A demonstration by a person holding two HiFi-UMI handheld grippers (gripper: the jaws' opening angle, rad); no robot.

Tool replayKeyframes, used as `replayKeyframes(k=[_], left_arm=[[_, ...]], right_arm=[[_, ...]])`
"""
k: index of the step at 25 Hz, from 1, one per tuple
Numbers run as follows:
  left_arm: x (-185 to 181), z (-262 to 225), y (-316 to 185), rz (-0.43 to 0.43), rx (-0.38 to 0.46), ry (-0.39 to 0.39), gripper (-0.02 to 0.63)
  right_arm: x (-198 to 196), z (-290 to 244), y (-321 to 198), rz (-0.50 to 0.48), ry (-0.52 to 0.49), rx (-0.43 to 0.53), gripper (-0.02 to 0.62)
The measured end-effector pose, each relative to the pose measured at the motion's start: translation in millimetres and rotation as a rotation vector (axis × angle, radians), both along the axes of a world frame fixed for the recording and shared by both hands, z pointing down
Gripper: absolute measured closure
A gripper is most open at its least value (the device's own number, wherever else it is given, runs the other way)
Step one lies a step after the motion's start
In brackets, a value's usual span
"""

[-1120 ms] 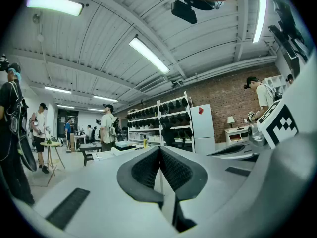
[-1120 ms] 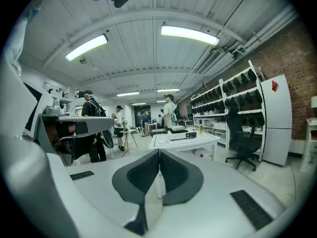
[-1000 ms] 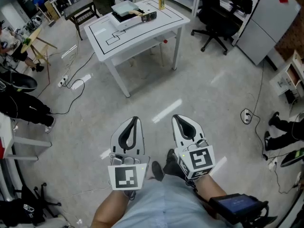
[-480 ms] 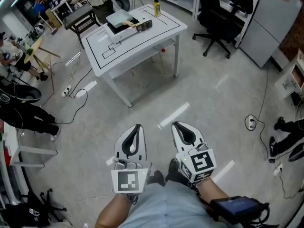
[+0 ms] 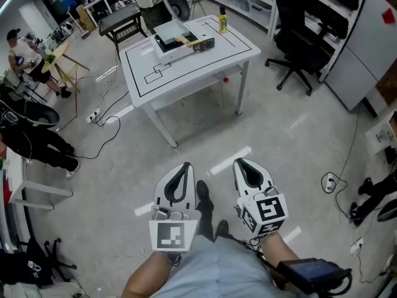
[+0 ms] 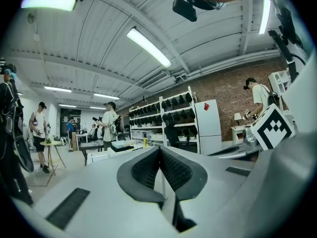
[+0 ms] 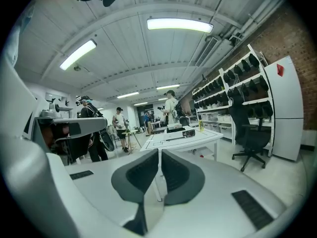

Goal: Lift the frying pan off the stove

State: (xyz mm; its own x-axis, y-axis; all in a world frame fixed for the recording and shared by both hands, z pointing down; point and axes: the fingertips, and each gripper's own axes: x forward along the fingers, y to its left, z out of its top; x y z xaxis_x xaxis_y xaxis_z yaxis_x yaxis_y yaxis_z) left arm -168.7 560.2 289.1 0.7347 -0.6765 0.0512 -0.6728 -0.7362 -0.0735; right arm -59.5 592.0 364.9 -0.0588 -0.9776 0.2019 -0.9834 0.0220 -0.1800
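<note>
I hold left gripper [image 5: 184,167] and right gripper [image 5: 242,163] low, jaws together, both empty, for the approach. Pan [image 5: 181,40] appears to rest on stove [image 5: 171,30], on table [image 5: 205,61] at 12 o'clock, well apart.

place: lab/wkshop | evid: storage racks [image 7: 225,95], marked table [image 5: 229,42], floor cables [image 5: 105,138]

We see a white table [image 5: 139,67] lined with black rectangles, standing on a pale grey floor [image 5: 279,135]. Near its far right corner is a yellow bottle [image 5: 223,21], and by the far edge a white-and-black slab [image 5: 170,33]. Our left gripper [image 5: 184,166] and right gripper [image 5: 244,162] are white with dark grey pads [image 7: 136,177]. Each carries a cube [image 5: 170,234] patterned with black-and-white squares. The office chair [image 5: 304,36] is black.
</note>
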Motion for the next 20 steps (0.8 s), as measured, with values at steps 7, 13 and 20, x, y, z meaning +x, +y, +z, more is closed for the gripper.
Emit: replayKeyframes(k=[7, 13, 20], left_arm=[[20.9, 30.2, -87.7, -0.024, -0.055, -0.014, 0.588], [44.0, 40.6, -188.4, -0.029, -0.079, -0.018, 0.588], [61.2, 16.7, -299.4, -0.035, -0.034, 0.009, 0.588]], right_arm=[[25.1, 30.9, -80.7, -0.008, -0.019, -0.053, 0.545], [47.1, 44.0, -180.1, -0.014, -0.032, -0.08, 0.545], [64.7, 20.1, -293.5, -0.026, -0.013, -0.041, 0.545]])
